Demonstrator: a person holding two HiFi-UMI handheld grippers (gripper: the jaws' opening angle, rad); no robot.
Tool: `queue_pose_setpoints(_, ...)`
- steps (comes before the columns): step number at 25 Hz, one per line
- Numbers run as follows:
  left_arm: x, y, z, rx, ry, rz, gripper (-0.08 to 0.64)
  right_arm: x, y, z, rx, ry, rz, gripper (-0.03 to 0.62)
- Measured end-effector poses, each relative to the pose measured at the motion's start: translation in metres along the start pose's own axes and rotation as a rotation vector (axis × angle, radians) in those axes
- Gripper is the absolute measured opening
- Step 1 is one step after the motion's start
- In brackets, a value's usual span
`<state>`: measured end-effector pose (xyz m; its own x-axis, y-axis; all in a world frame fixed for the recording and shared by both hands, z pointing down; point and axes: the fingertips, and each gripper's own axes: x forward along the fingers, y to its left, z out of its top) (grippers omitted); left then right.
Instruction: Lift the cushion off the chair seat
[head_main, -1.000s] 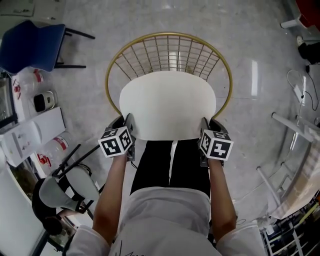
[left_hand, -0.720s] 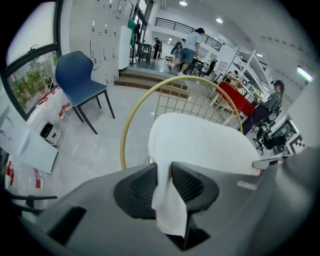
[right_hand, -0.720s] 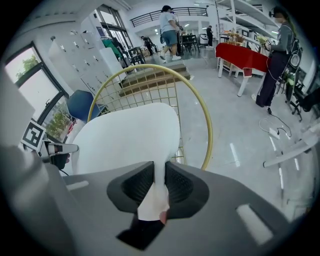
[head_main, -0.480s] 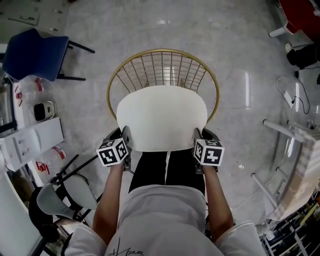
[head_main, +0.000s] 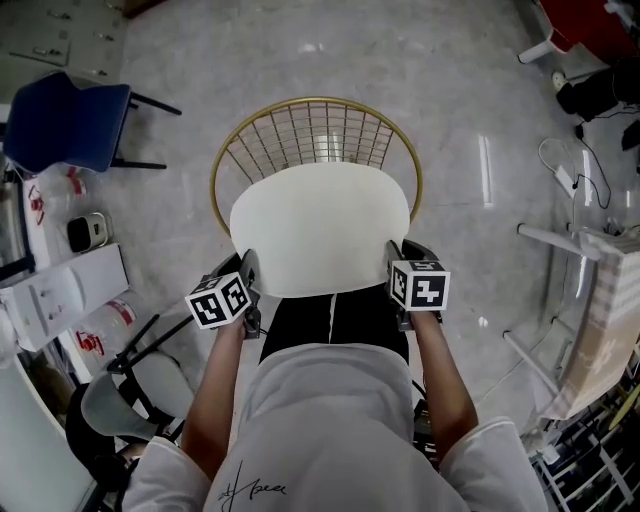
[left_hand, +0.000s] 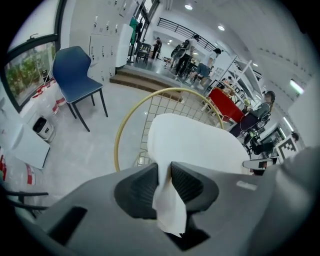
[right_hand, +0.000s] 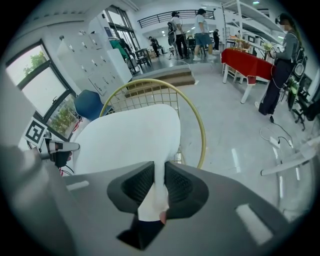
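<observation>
Both left tongs (left_hand: 164, 174) and right tongs (right_hand: 160, 172), down-tilted, pinch cushion (head_main: 320, 225).

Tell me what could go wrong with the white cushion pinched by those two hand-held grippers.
The left hand-held gripper and right hand-held gripper each pinch only a thin corner of the cushion, so it might slip out. If one side let go, it would swing down. Its far edge sits near the chair's wire back and could snag.
</observation>
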<state>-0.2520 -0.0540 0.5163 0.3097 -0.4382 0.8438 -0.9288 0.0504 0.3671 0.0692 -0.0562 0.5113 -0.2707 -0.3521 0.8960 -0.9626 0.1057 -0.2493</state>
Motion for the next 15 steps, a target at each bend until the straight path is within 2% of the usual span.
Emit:
queue_pose_setpoints(11, -0.028, -0.017, 0.013, -0.026, -0.020, -0.061, 0.091, -0.036, 0.003, 0.016, 0.003, -0.022, 0.055, 0.069)
queue_pose_setpoints(15, -0.040, -0.025, 0.015, -0.012, -0.024, -0.078, 0.089, -0.050, 0.005, 0.015, 0.013, -0.024, 0.070, 0.069)
